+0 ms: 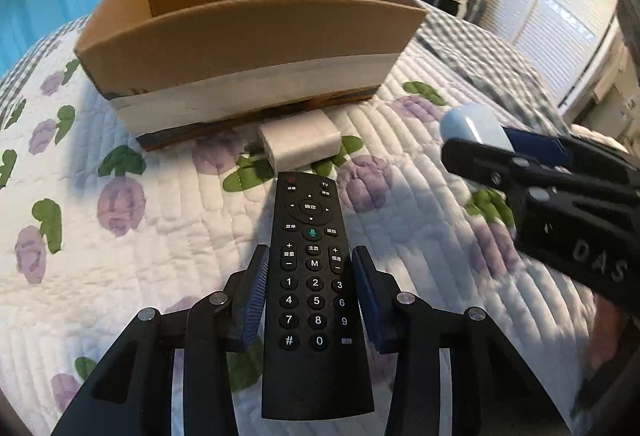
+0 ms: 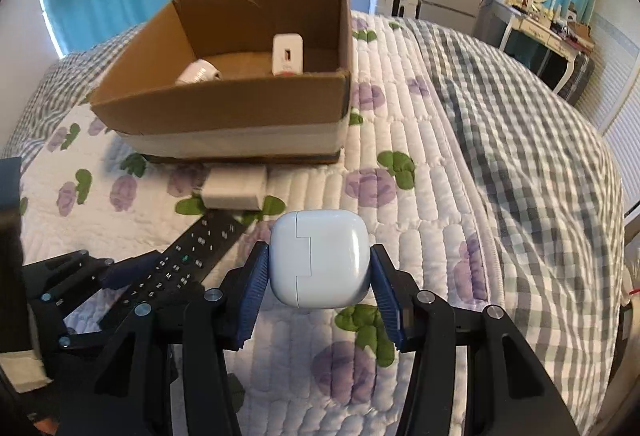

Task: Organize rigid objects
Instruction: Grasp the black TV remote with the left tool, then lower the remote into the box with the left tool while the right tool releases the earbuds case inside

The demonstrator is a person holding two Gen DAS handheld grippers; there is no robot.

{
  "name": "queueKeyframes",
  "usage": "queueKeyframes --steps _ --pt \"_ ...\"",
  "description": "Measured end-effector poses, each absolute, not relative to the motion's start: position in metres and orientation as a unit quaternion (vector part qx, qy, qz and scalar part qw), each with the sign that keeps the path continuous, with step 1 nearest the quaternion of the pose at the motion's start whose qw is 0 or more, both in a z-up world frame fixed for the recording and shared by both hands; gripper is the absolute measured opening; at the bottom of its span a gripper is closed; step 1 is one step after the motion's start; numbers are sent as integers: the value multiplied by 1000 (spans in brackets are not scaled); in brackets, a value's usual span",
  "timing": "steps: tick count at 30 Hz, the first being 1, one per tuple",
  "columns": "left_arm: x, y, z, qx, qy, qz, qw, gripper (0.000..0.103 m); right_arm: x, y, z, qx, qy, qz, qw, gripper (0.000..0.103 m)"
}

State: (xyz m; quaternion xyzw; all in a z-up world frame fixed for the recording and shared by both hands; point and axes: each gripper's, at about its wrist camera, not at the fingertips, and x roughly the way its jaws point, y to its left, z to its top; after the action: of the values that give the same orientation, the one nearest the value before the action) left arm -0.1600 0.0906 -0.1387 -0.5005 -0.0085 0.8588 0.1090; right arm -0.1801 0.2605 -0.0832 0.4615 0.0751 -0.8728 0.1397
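A black remote control (image 1: pixel 314 276) lies lengthwise between the blue pads of my left gripper (image 1: pixel 310 272), which press on both its long edges. The right wrist view shows the same remote (image 2: pixel 192 256) slanting out of the left gripper (image 2: pixel 120 276). My right gripper (image 2: pixel 318 276) is shut on a white earbud case (image 2: pixel 320 264), held above the quilt. In the left wrist view that gripper (image 1: pixel 480 139) and its case (image 1: pixel 472 127) sit at the right. An open cardboard box (image 2: pixel 224 103) stands just beyond, holding a white charger (image 2: pixel 287 53) and a white rounded item (image 2: pixel 198 72).
A white plug adapter (image 1: pixel 298 143) lies on the flowered quilt (image 1: pixel 140 256) right against the box's front wall. A grey checked blanket (image 2: pixel 520 155) covers the right side of the bed. Teal curtains, a dresser (image 2: pixel 536 27) and a fridge stand behind the bed.
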Motion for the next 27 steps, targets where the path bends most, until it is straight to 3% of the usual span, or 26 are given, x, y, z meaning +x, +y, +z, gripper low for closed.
queueKeyframes --steps 12,20,27 --pt "-139 64 -128 -506 -35 853 122 41 -148 250 -66 454 73 -877 141 50" --pt "-138 52 -59 -436 -33 891 124 41 -144 242 -15 410 82 -897 143 50" --pt "-189 40 9 -367 -19 925 95 41 -170 226 38 364 98 -913 156 50"
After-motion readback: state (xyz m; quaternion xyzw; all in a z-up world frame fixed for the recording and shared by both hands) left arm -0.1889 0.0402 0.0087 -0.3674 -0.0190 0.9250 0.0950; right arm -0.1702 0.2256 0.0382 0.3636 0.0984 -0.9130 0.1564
